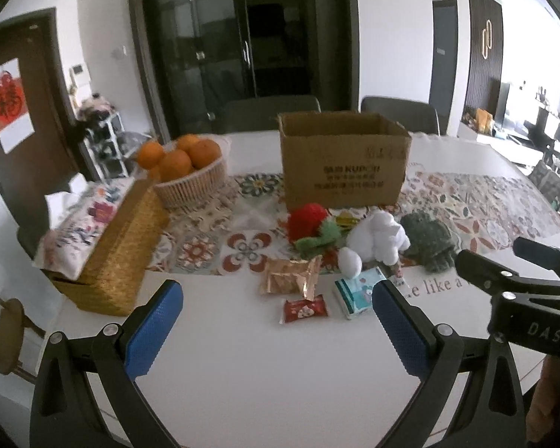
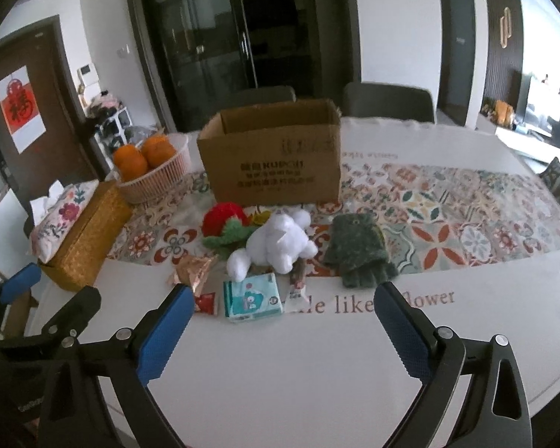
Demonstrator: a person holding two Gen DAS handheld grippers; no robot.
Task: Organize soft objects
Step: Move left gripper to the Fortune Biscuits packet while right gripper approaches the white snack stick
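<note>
Evidently, both the left gripper [image 1: 276, 321] and the right gripper [image 2: 280, 321] stood wide open and empty, the soft toys lying ahead before the cardboard box [image 2: 272, 156], the green knitted glove [image 2: 358, 250] nearer the right, fingers pointing toward it.

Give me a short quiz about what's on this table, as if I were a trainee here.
1. True or false: the box is open at the top.
2. Which lies right of the white plush: A) green glove, B) oranges, C) red plush?
3. Is either gripper, left or right, holding anything?

Key: 1 true; 2 A; 3 no, both are open.
</note>
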